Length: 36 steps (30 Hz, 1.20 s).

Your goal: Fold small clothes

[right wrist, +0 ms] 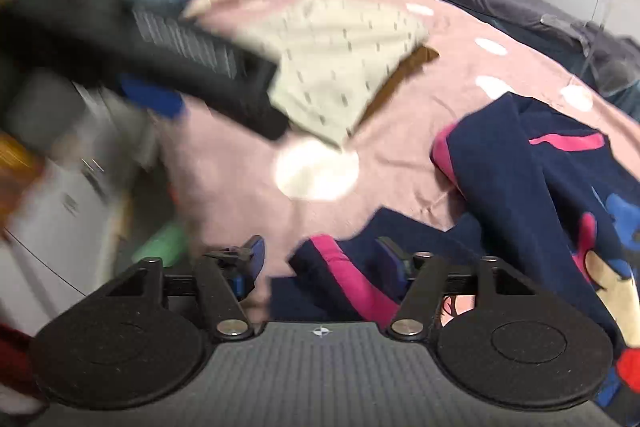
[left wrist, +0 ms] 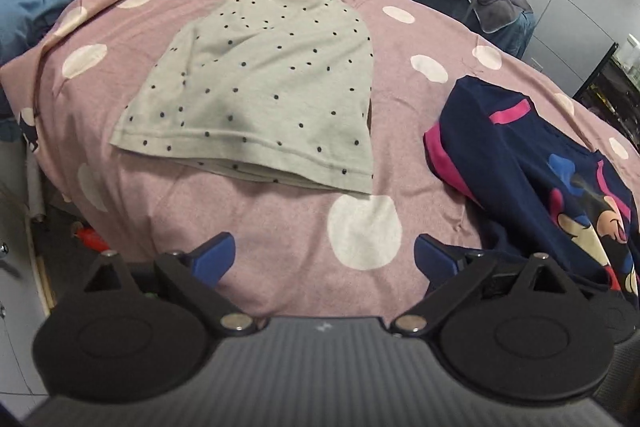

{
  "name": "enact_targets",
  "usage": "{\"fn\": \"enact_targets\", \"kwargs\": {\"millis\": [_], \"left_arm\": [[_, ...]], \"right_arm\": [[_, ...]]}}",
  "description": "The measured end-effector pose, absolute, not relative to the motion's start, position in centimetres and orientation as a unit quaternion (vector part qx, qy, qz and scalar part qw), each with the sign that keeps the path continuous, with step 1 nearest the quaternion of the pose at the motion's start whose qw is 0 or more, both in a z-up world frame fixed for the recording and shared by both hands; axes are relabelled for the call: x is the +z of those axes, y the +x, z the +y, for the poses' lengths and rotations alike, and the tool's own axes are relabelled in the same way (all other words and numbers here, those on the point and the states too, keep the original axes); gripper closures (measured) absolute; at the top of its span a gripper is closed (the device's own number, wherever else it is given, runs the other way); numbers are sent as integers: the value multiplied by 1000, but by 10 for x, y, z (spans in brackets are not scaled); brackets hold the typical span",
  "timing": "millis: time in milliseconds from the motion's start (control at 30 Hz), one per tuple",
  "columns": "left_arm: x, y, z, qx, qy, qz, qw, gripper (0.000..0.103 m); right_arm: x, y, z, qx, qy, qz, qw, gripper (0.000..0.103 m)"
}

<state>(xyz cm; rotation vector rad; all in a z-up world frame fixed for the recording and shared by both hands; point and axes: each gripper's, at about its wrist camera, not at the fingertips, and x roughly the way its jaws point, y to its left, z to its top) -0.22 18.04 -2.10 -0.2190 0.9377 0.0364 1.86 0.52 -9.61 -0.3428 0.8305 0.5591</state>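
The bed, spread with a pink spotted cover, serves as the folding surface. The grey dotted top lies folded at its middle; the navy cartoon garment sits rumpled beside it — likely next. The left gripper and right gripper both hang with fingers apart, empty — the right just over a pink-edged cuff.

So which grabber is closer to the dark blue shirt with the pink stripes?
Right. The right gripper is open with the navy shirt lying partly between its fingers. The left gripper, also open, hovers over bare pink sheet, with the shirt off to its right.
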Motion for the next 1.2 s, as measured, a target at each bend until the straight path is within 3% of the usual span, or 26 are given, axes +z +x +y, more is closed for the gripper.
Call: {"fn": "enact_targets", "kwargs": {"millis": [33, 233, 433, 500, 567, 700, 767, 800, 1067, 1133, 1200], "left_arm": [[-21, -2, 180, 15, -106, 451, 886, 4], [-26, 1, 168, -4, -113, 457, 882, 3], [-35, 10, 127, -64, -93, 471, 875, 3], [-39, 12, 112, -82, -85, 476, 871, 3], [-44, 14, 97, -97, -71, 483, 867, 3], [-52, 13, 77, -110, -30, 490, 864, 3], [-57, 10, 74, -103, -8, 490, 866, 3], [-59, 9, 74, -101, 0, 489, 866, 3], [-69, -5, 87, -127, 34, 503, 854, 1], [-73, -10, 85, -142, 48, 500, 853, 1], [-77, -14, 78, -158, 71, 502, 847, 1]], "right_arm": [[-95, 18, -7, 261, -144, 395, 869, 90], [-17, -22, -121, 223, 31, 324, 919, 91], [-12, -90, -225, 69, 36, 364, 928, 90], [-30, -107, -252, 41, 64, 396, 915, 80], [-46, -118, -267, 30, 108, 422, 900, 47], [-36, -133, -278, 0, 149, 381, 913, 43], [-31, -125, -276, 18, 154, 367, 917, 29], [-29, -123, -277, 27, 153, 361, 920, 27], [-18, -109, -249, 72, 76, 348, 932, 15], [-19, -106, -241, 90, 47, 350, 931, 0], [-28, -98, -229, 110, 12, 372, 922, 0]]}}
